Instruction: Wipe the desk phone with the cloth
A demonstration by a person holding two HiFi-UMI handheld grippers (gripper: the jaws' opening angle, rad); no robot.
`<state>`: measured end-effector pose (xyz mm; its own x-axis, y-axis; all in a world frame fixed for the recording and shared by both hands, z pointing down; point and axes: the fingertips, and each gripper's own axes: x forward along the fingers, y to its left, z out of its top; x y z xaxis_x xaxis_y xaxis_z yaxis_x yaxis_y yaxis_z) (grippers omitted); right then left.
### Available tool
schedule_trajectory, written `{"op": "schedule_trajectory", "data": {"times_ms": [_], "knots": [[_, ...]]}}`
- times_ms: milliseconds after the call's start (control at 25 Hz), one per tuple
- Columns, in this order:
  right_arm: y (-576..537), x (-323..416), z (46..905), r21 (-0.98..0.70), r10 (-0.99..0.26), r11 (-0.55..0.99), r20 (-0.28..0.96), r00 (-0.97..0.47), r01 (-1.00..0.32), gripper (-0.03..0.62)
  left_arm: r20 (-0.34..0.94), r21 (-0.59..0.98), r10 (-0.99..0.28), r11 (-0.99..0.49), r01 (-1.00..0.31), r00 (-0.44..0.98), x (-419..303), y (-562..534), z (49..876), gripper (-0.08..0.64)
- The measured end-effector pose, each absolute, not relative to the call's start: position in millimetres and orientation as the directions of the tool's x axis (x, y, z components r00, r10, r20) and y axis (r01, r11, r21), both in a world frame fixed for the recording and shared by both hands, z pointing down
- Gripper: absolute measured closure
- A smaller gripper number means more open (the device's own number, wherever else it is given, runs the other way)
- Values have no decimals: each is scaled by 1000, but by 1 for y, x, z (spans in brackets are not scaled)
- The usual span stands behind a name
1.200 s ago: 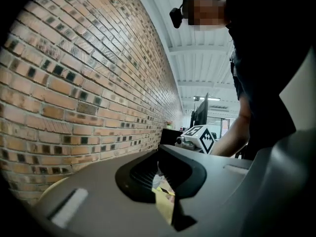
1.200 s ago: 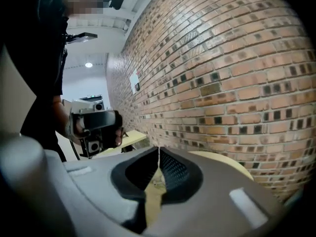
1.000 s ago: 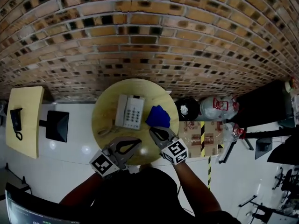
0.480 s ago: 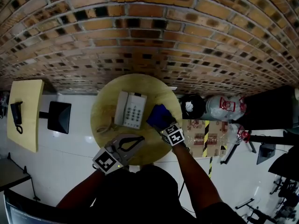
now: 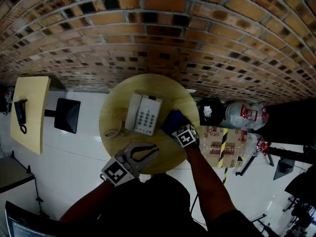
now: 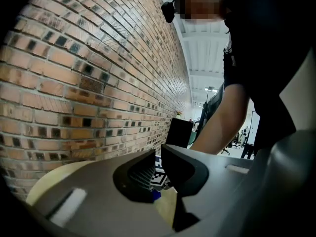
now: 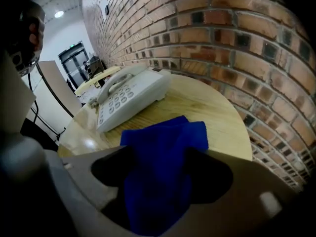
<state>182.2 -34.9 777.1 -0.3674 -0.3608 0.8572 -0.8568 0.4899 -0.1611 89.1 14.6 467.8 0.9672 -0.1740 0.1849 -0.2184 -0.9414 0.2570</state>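
Observation:
A white desk phone (image 5: 144,113) lies in the middle of the round wooden table (image 5: 121,107), its handset on the left side. To its right lies a crumpled blue cloth (image 5: 172,118). My right gripper (image 5: 177,127) is down on the cloth. In the right gripper view the jaws are opening and stand wide, with the cloth (image 7: 163,132) lying loose between them and the phone (image 7: 131,95) beyond. My left gripper (image 5: 154,148) hovers over the table's near edge, jaws together and holding nothing (image 6: 159,154).
The phone's coiled cord (image 5: 114,131) trails on the table's left part. A brick wall (image 5: 158,38) rises right behind the table. A second table (image 5: 30,117) and a black seat (image 5: 66,115) stand left. Bags (image 5: 237,115) and a taped box (image 5: 217,142) crowd the right.
My right gripper has moved forward from the table's near edge onto the blue cloth, and its jaws have gone from shut to wide open. The left gripper has hardly moved.

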Motion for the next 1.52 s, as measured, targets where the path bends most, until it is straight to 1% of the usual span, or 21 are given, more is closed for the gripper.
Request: {"op": "schedule_trajectory", "data": {"times_ms": [200, 280, 400, 440, 520, 560, 640, 720, 880, 1080, 1280, 1360, 1520], "knots": [[-40, 184, 779, -88, -366, 501, 880, -303, -861, 261, 199, 261, -189, -936, -238, 962, 83, 10, 473, 522], [-40, 186, 779, -80, -364, 496, 885, -291, -864, 283, 194, 264, -195, -934, -242, 961, 83, 8, 473, 522], [-40, 187, 778, -80, -352, 493, 892, -283, -867, 421, 208, 259, -186, -936, -238, 960, 81, 10, 476, 522], [-39, 186, 778, -89, -348, 490, 892, -289, -867, 456, 212, 259, -185, -936, -237, 960, 80, 11, 476, 522], [-37, 184, 780, -114, -340, 479, 890, -304, -870, 502, 209, 259, -185, -936, -237, 960, 78, 13, 475, 522], [-36, 182, 779, -137, -337, 468, 885, -320, -873, 511, 204, 258, -187, -937, -237, 961, 77, 13, 474, 522], [-35, 175, 773, -191, -341, 446, 867, -364, -874, 520, 196, 258, -190, -936, -238, 962, 73, 15, 471, 522], [-40, 171, 762, -205, -365, 438, 849, -382, -875, 520, 196, 261, -195, -934, -243, 961, 68, 16, 469, 522], [-69, 165, 740, -150, -440, 464, 816, -375, -873, 520, 188, 256, -225, -929, -268, 956, 55, 10, 465, 522], [-123, 125, 691, -107, -513, 561, 733, -446, -821, 520, 173, 224, -263, -928, -298, 949, 42, 1, 460, 522], [-171, 95, 675, -43, -489, 649, 740, -461, -759, 520, 166, 224, -302, -915, -334, 939, 24, -1, 458, 525], [-185, 91, 681, -18, -472, 677, 756, -453, -736, 520, 163, 239, -324, -903, -356, 932, 16, -1, 458, 540], [-185, 81, 700, 0, -416, 732, 792, -447, -682, 520, 170, 254, -353, -886, -387, 920, -2, 1, 462, 545]]}}
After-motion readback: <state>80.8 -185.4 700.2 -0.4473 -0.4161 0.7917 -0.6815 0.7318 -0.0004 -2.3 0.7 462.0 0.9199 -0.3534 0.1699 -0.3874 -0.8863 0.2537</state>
